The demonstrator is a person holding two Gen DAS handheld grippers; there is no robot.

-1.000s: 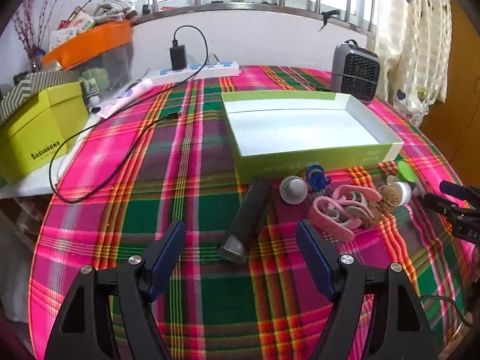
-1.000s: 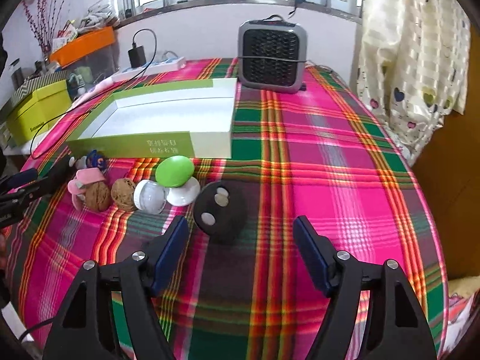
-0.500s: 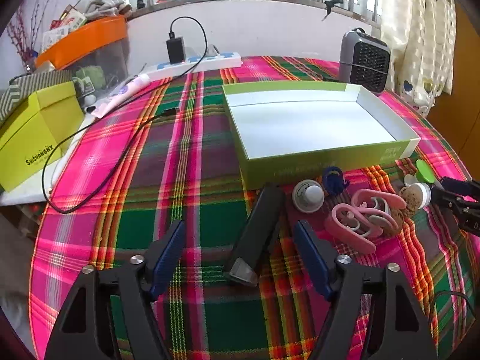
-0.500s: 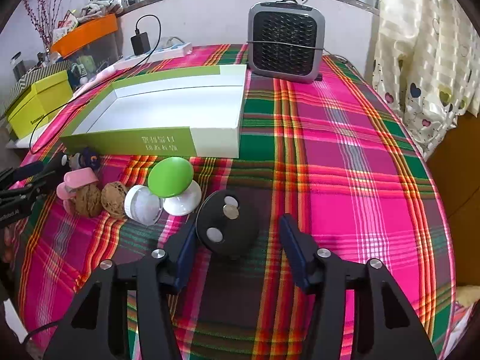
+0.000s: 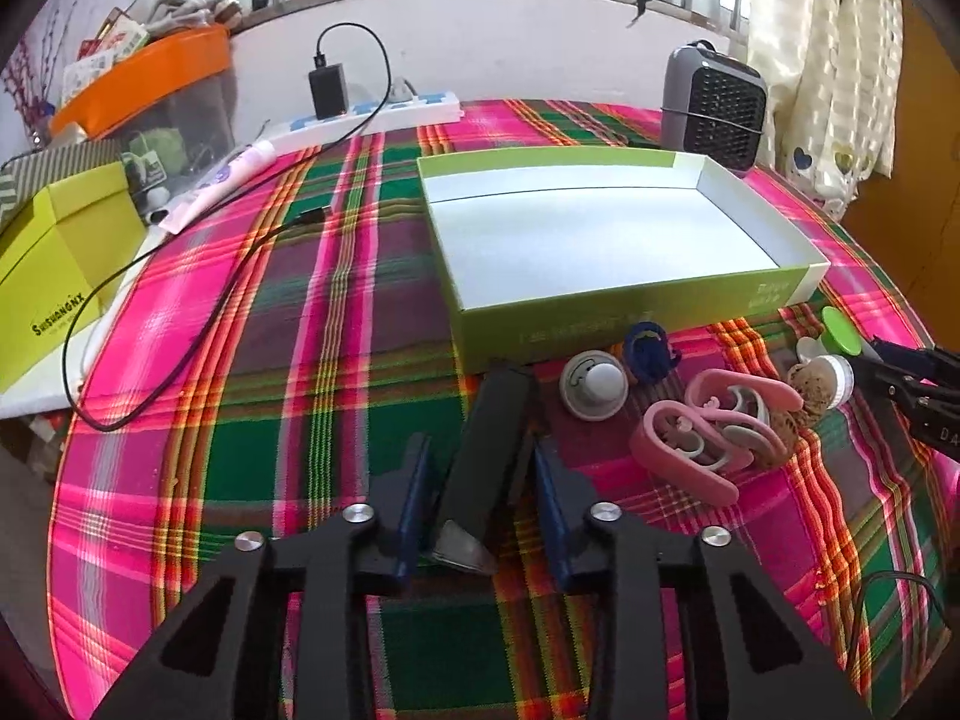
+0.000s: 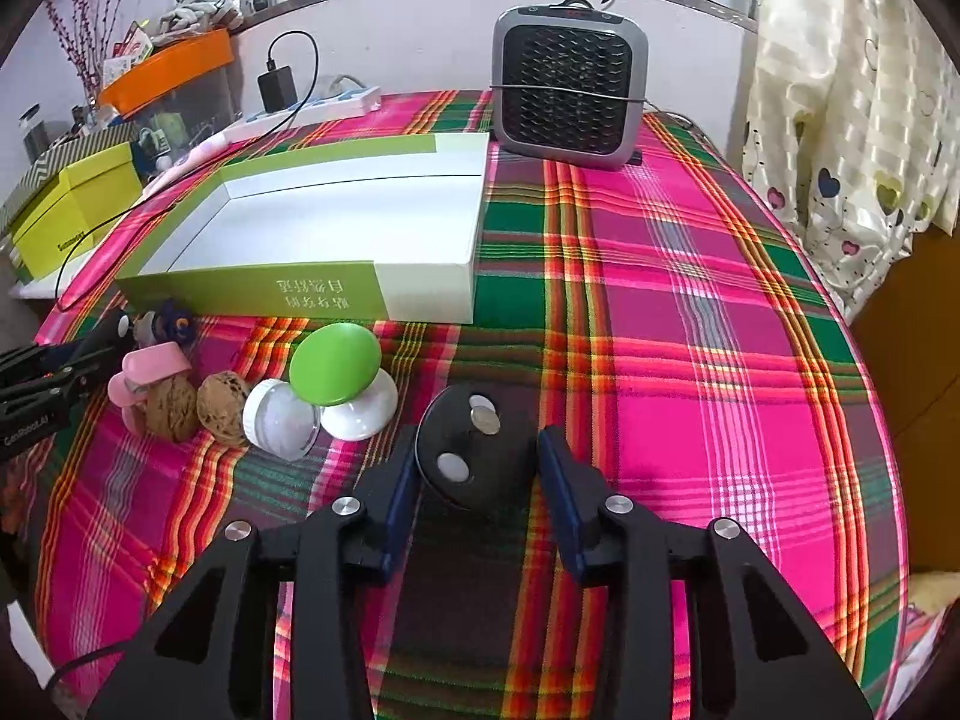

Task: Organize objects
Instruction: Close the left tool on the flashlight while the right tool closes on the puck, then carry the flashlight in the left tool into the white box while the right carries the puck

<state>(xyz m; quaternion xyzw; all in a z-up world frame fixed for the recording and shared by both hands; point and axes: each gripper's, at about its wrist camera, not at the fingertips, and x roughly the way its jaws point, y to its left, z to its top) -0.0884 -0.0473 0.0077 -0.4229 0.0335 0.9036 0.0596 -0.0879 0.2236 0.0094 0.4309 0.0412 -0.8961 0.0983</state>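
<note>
A long black bar [image 5: 489, 438] with a silver end lies on the plaid cloth in front of the green-walled white tray [image 5: 600, 324]. My left gripper [image 5: 480, 450] straddles the bar, its jaws closing and the blue pads against the bar's sides. In the right wrist view a black disc [image 6: 474, 450] with two silver buttons sits between the pads of my right gripper [image 6: 478, 438]. Its jaws are also closing and the pads touch the disc's edges. Between the two grippers lie pink clips [image 5: 708, 438], a white round piece [image 5: 594, 384], walnuts [image 6: 222, 399], a white jar [image 6: 279, 414] and a green dome [image 6: 334, 363].
A grey heater [image 6: 570, 96] stands behind the tray at the back right. A yellow box [image 5: 54, 276], a power strip [image 5: 372, 114] and a black cable [image 5: 180, 324] occupy the left side. A curtain [image 6: 840, 120] hangs beyond the table's right edge.
Both grippers have narrowed from wide open. The left pads now flank the black bar closely, the right pads the black disc. Both views have shifted slightly forward over their objects.
</note>
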